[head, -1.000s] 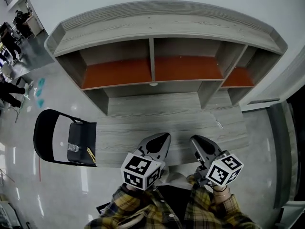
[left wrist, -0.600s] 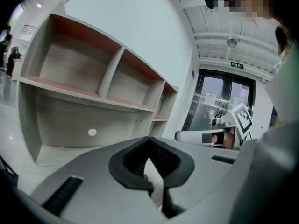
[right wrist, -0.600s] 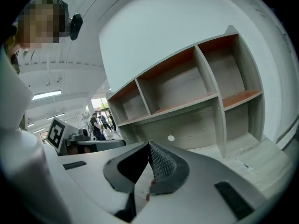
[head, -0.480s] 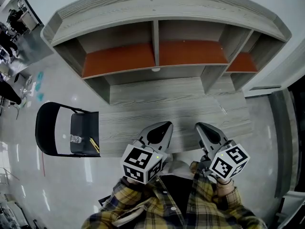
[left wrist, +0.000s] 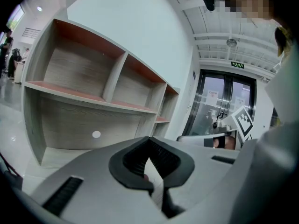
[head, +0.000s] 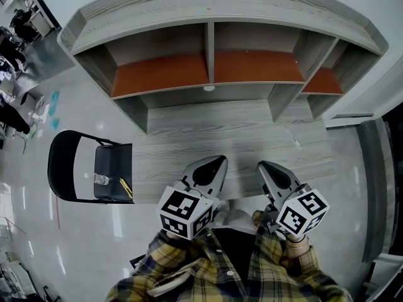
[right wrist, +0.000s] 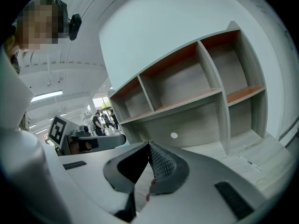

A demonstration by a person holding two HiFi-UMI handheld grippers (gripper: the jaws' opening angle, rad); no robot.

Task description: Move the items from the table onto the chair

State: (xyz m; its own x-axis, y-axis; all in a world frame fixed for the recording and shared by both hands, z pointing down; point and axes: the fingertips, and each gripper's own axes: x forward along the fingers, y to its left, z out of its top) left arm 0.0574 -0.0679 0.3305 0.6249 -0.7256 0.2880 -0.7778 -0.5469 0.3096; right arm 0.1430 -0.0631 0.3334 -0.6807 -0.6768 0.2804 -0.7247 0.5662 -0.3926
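Note:
The grey wooden table (head: pixel 208 137) is almost bare; one small thin object (head: pixel 296 144) lies near its right end. At the left stands the black chair (head: pixel 60 168), with a small clear item (head: pixel 101 180) and a yellow stick-like item (head: pixel 124 187) on its seat. My left gripper (head: pixel 217 160) hovers over the table's front edge, jaws closed tip to tip with nothing between them (left wrist: pixel 149 138). My right gripper (head: pixel 261 165) hangs beside it, shut and empty too (right wrist: pixel 149 143). Both point toward the shelves.
A hutch with orange-floored compartments (head: pixel 208 68) rises along the table's back. Glossy floor surrounds the chair, and people stand far off at the upper left (head: pixel 12 36). A wall and a glass door border the right side.
The head view has shifted slightly, so the chair and table sit a little differently in the picture. Both grippers stay at the table's front edge.

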